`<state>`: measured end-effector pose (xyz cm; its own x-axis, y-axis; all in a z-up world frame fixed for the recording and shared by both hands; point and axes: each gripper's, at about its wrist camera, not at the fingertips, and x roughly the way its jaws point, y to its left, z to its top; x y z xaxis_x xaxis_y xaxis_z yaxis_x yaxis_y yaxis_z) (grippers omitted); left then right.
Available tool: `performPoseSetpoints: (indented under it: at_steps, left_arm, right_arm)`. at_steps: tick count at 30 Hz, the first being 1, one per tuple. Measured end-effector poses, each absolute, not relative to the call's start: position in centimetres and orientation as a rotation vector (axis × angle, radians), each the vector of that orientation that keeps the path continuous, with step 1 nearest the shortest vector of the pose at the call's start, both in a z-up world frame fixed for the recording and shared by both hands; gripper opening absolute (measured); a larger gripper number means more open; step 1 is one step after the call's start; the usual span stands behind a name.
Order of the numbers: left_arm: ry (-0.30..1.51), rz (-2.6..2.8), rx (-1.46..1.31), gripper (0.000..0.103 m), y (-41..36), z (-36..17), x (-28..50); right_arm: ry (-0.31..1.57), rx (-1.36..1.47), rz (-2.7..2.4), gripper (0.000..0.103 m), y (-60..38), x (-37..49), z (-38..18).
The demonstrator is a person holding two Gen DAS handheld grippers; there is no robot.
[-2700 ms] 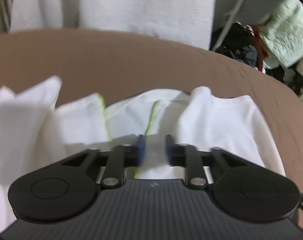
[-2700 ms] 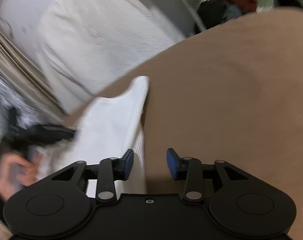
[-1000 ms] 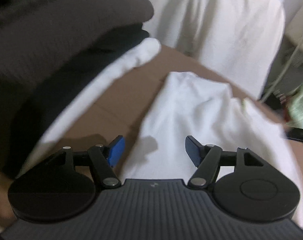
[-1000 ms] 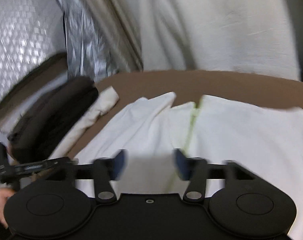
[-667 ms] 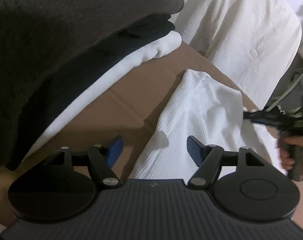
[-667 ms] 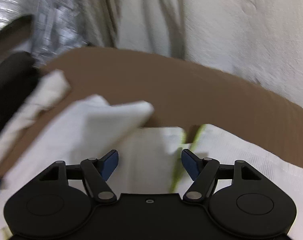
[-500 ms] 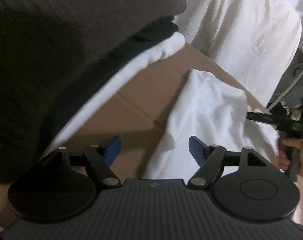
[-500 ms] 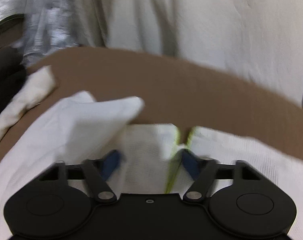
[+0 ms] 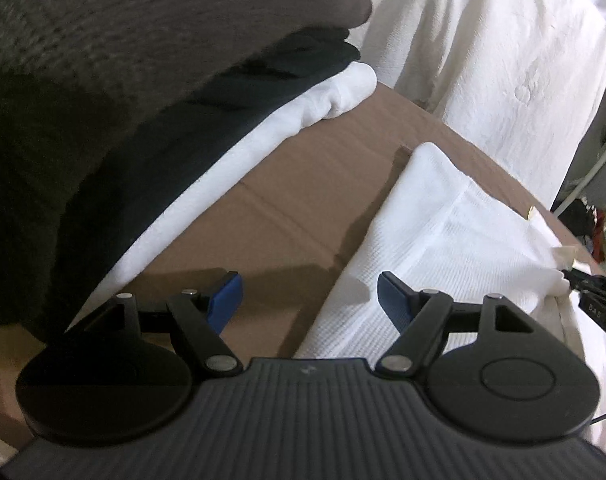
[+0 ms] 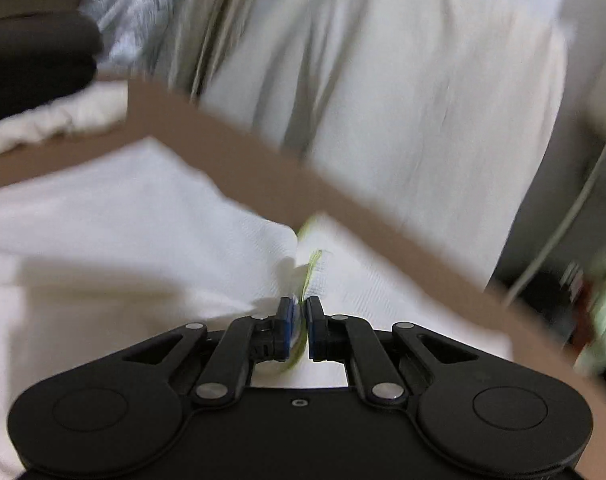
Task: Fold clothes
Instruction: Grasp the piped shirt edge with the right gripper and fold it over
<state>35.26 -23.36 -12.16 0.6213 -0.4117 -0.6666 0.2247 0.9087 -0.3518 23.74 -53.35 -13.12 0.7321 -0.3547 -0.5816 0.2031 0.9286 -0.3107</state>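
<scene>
The white garment (image 9: 455, 240) lies partly folded on the brown table (image 9: 287, 200), right of the folded pile (image 9: 143, 112). The right gripper (image 10: 299, 320) pinches its green-trimmed edge (image 10: 311, 264); the left gripper (image 9: 309, 296) gapes empty over the near hem. That one-sided pinch could drag the layers askew.

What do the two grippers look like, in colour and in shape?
Both are matte black. The left gripper has a ribbed grey body with a small logo, round discs at each side, silver pivot pins and blue finger pads. The right gripper has the same discs, pins and blue pads, on a smooth black body.
</scene>
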Motion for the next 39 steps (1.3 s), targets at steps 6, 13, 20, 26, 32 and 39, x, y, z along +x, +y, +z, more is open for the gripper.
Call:
performPoseSetpoints:
  at_steps: [6,13,20,26,32,39]
  left_arm:
    - [0.793,-0.391,-0.185,0.074,-24.8,-11.4,35.1]
    - [0.864,-0.331,-0.021,0.074,-24.9,-10.8,32.7]
    - [0.901,-0.284,0.049,0.074,-22.9,-9.5,30.5]
    - [0.878,-0.356,0.029,0.074,-22.6,-8.5,32.2]
    - [0.963,-0.471,-0.184,0.074,-20.4,-8.3,33.5]
    - [1.108,-0.435,-0.362,0.074,-18.7,-11.6,35.2]
  right_arm:
    - [0.593,-0.080,-0.348,0.045,-53.6,24.7,-10.0]
    - [0.782,0.349,-0.037,0.044,-51.3,34.5,-8.9]
    - [0.915,0.555,-0.153,0.040,-47.6,39.9,-15.0]
    - [0.816,0.417,-0.139,0.003,-45.8,38.7,-11.5]
    - [0.701,0.355,-0.102,0.003,-44.5,39.0,-7.1]
    - [0.661,0.443,-0.150,0.005,-39.9,39.7,-4.8]
